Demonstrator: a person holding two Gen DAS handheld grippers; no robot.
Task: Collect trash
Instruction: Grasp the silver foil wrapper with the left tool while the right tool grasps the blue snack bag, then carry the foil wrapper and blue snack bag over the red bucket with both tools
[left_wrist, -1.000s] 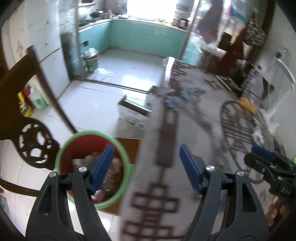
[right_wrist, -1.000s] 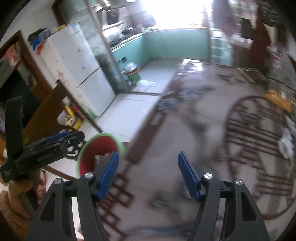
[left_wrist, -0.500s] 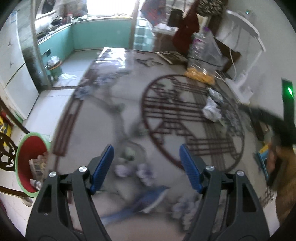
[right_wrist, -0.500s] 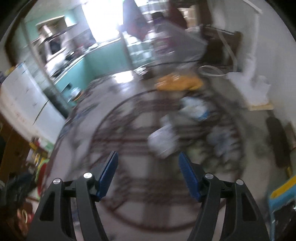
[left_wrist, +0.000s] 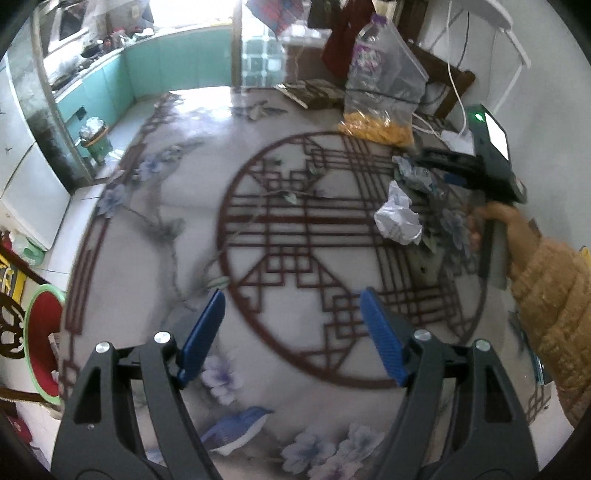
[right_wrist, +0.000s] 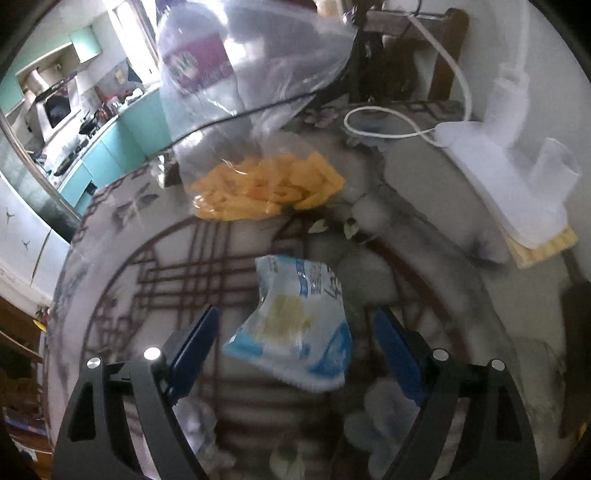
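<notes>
Tabletop (left_wrist: 155, 229) patterned with a red lattice, kitchen beyond; right gripper (right_wrist: 295, 343) jaws opening, straddling a blue-white wrapper (right_wrist: 295, 325) untouched; left gripper (left_wrist: 291, 332) apart, empty.

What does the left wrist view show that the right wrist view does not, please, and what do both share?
Only the left wrist view shows the red bin beside the table, the crumpled white paper, and the right tongs held by a hand.

Only the right wrist view shows the white cable looped on the table.

Both show the blue-and-white wrapper, the bag of yellow snacks and the patterned tabletop.
</notes>
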